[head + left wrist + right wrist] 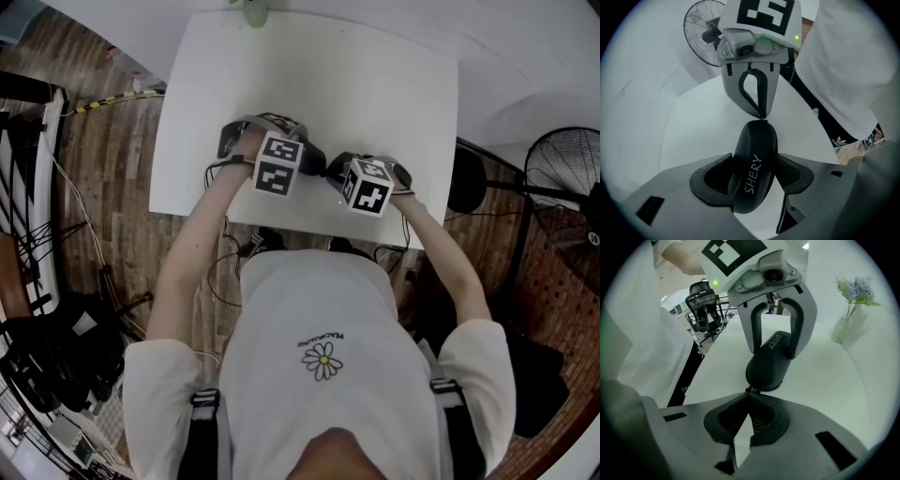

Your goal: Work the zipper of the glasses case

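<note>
A black glasses case [757, 145] lettered SHERY lies on the white table [375, 84]. In the left gripper view my left gripper [754, 169] straddles its near end, with both pads against the case's sides. At the far end, the right gripper [761, 116] has its tips pinched together on the small zipper pull. The right gripper view shows the same from the other side: my right gripper [749, 392] is shut on the pull at the case's [768, 369] near tip, and the left gripper [774, 350] clasps it beyond. In the head view both grippers work close to the table's near edge and hide the case.
A small vase of flowers [851, 301] stands at the table's far edge [253, 11]. A standing fan [562, 173] is on the floor to the right, and an office chair [705, 310] is off the table's side. The person's torso is close behind the near edge.
</note>
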A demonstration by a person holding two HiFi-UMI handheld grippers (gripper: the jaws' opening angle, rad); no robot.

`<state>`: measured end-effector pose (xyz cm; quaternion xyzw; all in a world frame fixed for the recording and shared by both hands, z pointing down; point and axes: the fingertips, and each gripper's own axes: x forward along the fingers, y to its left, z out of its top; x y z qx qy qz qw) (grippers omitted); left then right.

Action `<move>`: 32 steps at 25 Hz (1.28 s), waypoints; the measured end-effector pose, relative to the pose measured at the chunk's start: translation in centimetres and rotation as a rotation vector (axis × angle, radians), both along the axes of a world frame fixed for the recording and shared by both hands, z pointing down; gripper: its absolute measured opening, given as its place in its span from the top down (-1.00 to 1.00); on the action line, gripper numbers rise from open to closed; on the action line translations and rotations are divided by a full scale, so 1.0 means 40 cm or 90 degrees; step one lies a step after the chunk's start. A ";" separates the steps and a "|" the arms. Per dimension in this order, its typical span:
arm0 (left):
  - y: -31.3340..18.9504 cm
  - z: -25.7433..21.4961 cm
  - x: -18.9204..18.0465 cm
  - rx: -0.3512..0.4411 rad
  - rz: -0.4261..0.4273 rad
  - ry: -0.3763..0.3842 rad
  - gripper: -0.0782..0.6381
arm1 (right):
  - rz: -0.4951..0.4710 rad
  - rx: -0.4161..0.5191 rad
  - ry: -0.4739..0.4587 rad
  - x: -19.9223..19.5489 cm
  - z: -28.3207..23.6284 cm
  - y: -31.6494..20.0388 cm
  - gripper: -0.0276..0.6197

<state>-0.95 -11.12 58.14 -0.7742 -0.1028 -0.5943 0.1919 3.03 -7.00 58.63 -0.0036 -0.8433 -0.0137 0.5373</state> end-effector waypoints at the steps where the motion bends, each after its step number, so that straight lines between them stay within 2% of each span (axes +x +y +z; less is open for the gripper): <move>1: 0.001 0.001 -0.002 0.001 0.006 -0.004 0.00 | 0.007 0.002 -0.002 -0.006 0.003 0.006 0.90; 5: 0.001 -0.007 -0.004 0.011 0.002 0.005 -0.01 | 0.012 0.035 0.014 -0.003 0.009 -0.004 0.90; 7: -0.001 -0.016 -0.009 -0.005 -0.052 0.023 -0.02 | -0.005 0.056 0.030 0.005 0.013 -0.005 0.90; 8: -0.005 -0.019 -0.013 -0.015 -0.082 0.033 -0.10 | -0.013 0.063 0.036 0.010 0.015 -0.005 0.90; 10: -0.016 -0.021 -0.028 -0.026 -0.117 0.042 -0.16 | -0.027 0.076 0.043 0.019 0.017 -0.002 0.90; 16: -0.034 -0.006 -0.060 -0.017 -0.099 -0.001 -0.19 | -0.046 0.110 0.051 0.028 0.015 -0.007 0.90; 20: -0.034 -0.013 -0.068 -0.021 -0.105 -0.033 -0.16 | 0.010 0.133 0.058 0.063 0.016 -0.062 0.90; 22: -0.042 -0.011 -0.068 -0.009 -0.128 -0.027 -0.01 | 0.046 0.143 0.057 0.078 0.009 -0.091 0.90; 26: -0.052 -0.002 -0.063 0.003 -0.162 -0.024 0.00 | 0.080 0.150 0.063 0.085 0.005 -0.094 0.90; 29: -0.056 0.001 -0.062 0.003 -0.164 -0.042 0.00 | 0.110 0.127 0.039 0.070 0.003 -0.066 0.90; 32: -0.056 0.001 -0.065 0.007 -0.159 -0.036 0.01 | 0.119 0.102 0.014 0.041 0.008 -0.029 0.90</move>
